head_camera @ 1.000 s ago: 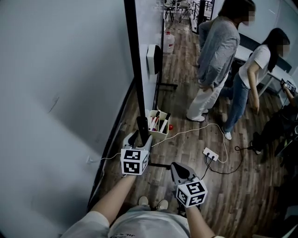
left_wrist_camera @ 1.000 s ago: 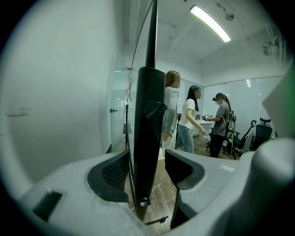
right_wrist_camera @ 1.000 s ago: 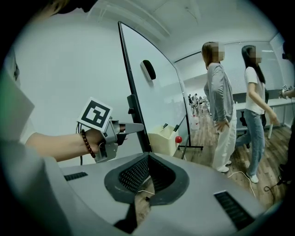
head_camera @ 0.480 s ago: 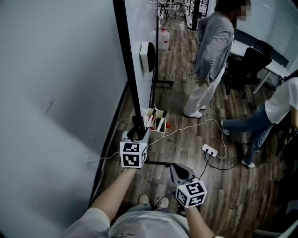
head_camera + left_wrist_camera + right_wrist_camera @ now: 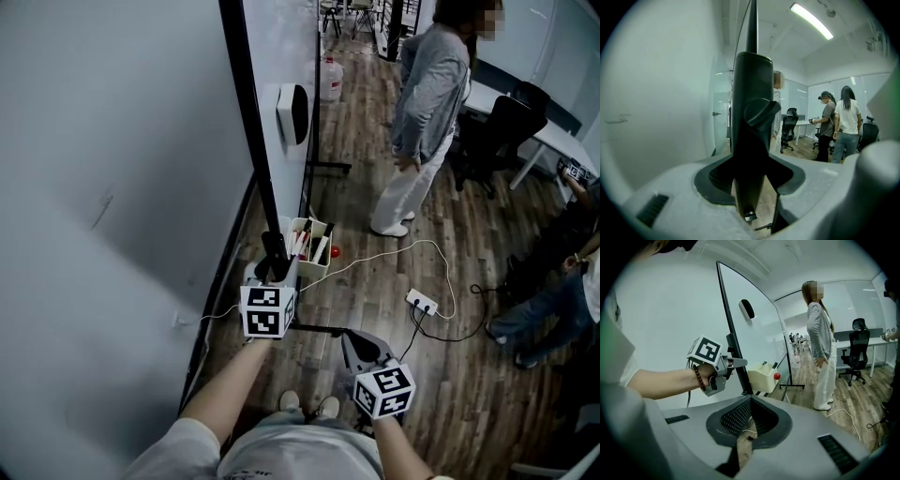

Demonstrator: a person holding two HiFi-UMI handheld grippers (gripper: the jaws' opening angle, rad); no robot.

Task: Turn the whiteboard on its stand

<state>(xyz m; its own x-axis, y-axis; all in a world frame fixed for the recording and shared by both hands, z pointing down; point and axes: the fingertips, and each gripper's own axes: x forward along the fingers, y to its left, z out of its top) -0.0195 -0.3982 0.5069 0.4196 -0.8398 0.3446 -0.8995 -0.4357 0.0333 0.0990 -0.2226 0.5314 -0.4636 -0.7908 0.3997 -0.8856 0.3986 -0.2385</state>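
left gripper (image 5: pixel 750 176): jaws clamped on whiteboard (image 5: pixel 279 47) edge post (image 5: pixel 751 117), frame centre | right gripper (image 5: pixel 749 423): jaws shut, empty, lower centre | tip: swing slowly, hold firm; the smooth post may slip.

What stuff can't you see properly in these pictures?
- Head view: the whiteboard stands nearly edge-on, so its face hardly shows.
- Left gripper view: the black frame post, clamped in the left hand-held gripper, blocks the room behind it.
- Head view: the pens in the box are too small to count.
- Head view: the picture's edge cuts off a person at the right.
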